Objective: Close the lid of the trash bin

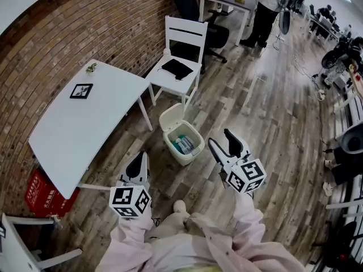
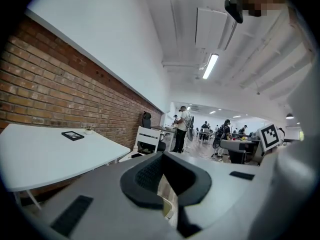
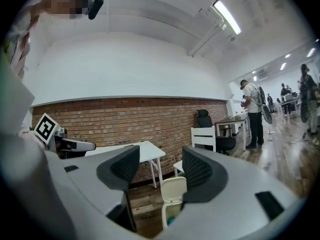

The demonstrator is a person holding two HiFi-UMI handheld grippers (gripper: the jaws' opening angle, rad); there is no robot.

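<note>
The cream trash bin [image 1: 182, 143] stands on the wooden floor in front of me with its lid [image 1: 171, 117] tipped up and back; blue and white rubbish lies inside. My left gripper [image 1: 139, 160] hovers left of the bin and nearer to me, jaws together and empty. My right gripper [image 1: 219, 138] hangs just right of the bin, open, holding nothing. In the right gripper view the bin [image 3: 172, 196] with its raised lid shows between the spread jaws of the right gripper [image 3: 160, 166]. A sliver of the bin [image 2: 167, 204] shows under the closed left gripper [image 2: 162, 159].
A white table [image 1: 85, 123] stands left of the bin, a small framed picture [image 1: 81, 90] on it. Behind the bin is a white chair [image 1: 180, 52] holding a black item. A red box [image 1: 42, 196] sits under the table. A person [image 1: 265, 13] stands at a far desk.
</note>
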